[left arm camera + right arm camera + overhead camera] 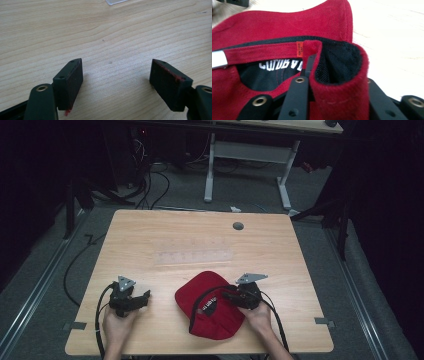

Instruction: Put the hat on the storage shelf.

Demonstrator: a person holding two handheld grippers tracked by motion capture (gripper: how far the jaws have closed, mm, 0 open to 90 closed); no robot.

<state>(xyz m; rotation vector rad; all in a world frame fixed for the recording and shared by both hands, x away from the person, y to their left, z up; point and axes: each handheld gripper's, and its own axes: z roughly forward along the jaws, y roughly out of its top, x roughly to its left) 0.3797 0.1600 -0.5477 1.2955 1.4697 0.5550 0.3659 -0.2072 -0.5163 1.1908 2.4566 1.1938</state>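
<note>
we have the right tool (337, 82) clamped on the red cap (212, 305) rim fold at lower centre, to lift it; left tool (117, 82) rests open on the surface (200, 240), lower left.

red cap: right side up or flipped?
Flipped. The red cap lies opening-up on the table; its black lining and white-lettered inside label show, with the right gripper shut on its folded rim.
</note>
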